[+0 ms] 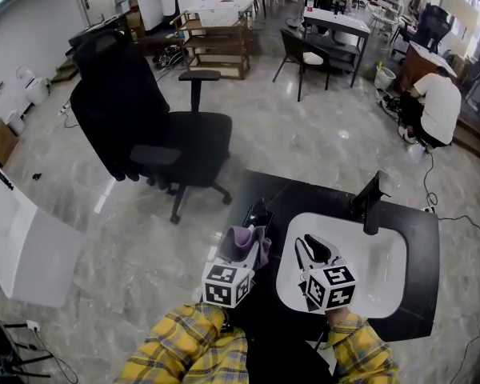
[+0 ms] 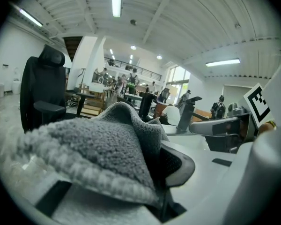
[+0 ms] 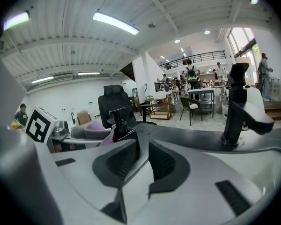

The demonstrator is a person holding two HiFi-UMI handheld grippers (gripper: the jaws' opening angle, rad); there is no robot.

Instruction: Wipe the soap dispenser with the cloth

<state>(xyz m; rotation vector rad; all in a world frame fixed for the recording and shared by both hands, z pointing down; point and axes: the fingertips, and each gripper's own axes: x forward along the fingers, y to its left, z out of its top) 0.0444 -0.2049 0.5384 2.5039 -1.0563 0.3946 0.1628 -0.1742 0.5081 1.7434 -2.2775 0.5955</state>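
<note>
The black soap dispenser (image 1: 258,213) stands on the black counter (image 1: 422,238), just left of the white sink (image 1: 394,256). My left gripper (image 1: 240,251) is a little in front of it, shut on a grey-purple cloth (image 1: 248,237). In the left gripper view the cloth (image 2: 98,149) drapes over the jaws and hides most of them; the dispenser (image 2: 145,105) shows beyond it. My right gripper (image 1: 312,251) hovers over the sink's left part. Its jaws stand a narrow gap apart with nothing between them, and the dispenser (image 3: 119,123) lies ahead to their left.
A black faucet (image 1: 370,203) rises at the sink's back edge, to the right of my right gripper (image 3: 143,161). A black office chair (image 1: 144,126) stands on the floor beyond the counter. A white panel (image 1: 24,238) lies at the left. A person crouches at the far right (image 1: 436,106).
</note>
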